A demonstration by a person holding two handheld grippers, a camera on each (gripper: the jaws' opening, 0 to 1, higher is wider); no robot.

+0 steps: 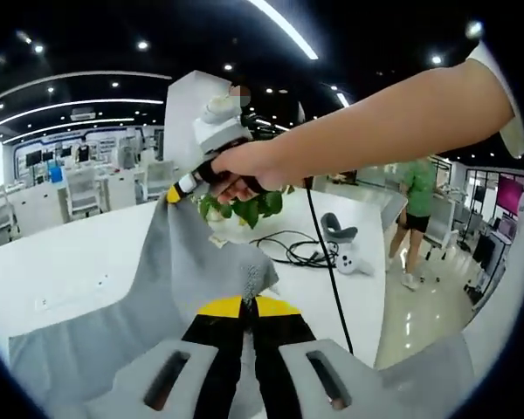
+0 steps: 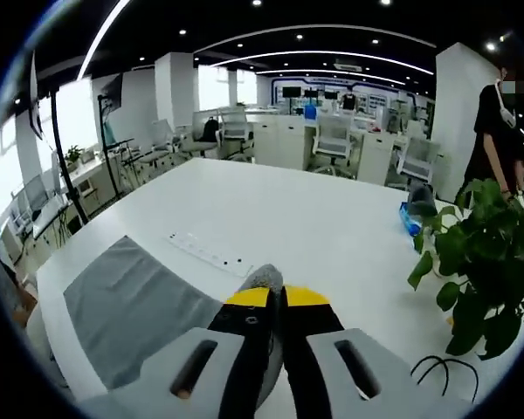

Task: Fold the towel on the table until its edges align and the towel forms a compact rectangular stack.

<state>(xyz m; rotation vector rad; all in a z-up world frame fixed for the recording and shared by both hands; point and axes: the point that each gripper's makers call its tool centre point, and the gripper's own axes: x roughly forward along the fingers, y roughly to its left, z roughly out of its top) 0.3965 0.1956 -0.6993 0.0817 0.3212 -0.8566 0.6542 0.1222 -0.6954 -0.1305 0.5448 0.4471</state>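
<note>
A grey towel (image 1: 175, 271) hangs lifted above the white table (image 1: 70, 253). My left gripper (image 1: 248, 305), with yellow-tipped black jaws, is shut on one corner of it. Further off in the left gripper view, a person's hand holds my right gripper (image 1: 176, 193), which pinches another corner higher up. In the right gripper view, my right gripper (image 2: 277, 297) is shut on a small bunch of the towel (image 2: 127, 305), and the rest lies spread on the table (image 2: 297, 218) down to the left.
A green potted plant (image 2: 476, 253) stands at the table's right. A black cable (image 1: 307, 249) and a white controller (image 1: 349, 259) lie on the table. A power strip (image 2: 205, 250) lies beside the towel. People stand behind; desks and chairs fill the office.
</note>
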